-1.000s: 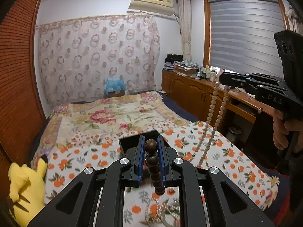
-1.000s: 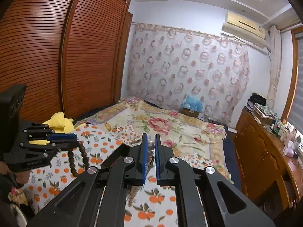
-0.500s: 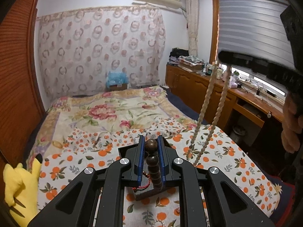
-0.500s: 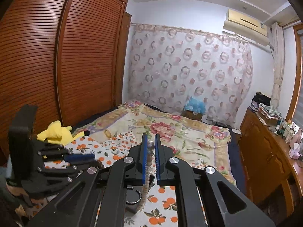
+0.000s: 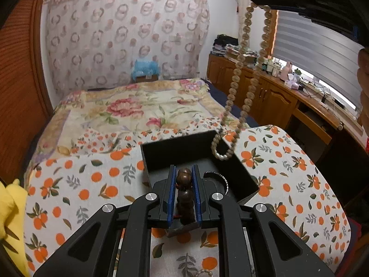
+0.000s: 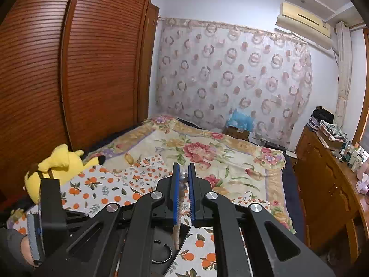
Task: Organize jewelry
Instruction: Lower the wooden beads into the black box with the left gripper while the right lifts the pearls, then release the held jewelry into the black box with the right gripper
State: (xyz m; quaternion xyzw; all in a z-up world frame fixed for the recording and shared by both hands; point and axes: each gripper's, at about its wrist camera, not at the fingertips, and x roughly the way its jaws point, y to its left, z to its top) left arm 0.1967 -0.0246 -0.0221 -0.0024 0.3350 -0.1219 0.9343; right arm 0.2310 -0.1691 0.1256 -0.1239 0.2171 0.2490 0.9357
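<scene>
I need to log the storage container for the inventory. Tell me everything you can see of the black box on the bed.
The black box is an open, lidless rectangular tray with low matte walls and a dark floor, looking like card or plastic. It sits flat on the orange-print cloth on the bed. A thin open bangle lies on its floor. The lower loop of the pale bead strand hangs over its far right corner; contact is unclear. The left gripper, shut on a dark bead strand, hides its near side.

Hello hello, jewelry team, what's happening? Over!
Left tool shut on dark brown wooden bead bracelet. Right tool shut on long pale bead necklace, loop end dangling over open black box. Thin bangle already inside; nothing blocking.
</scene>
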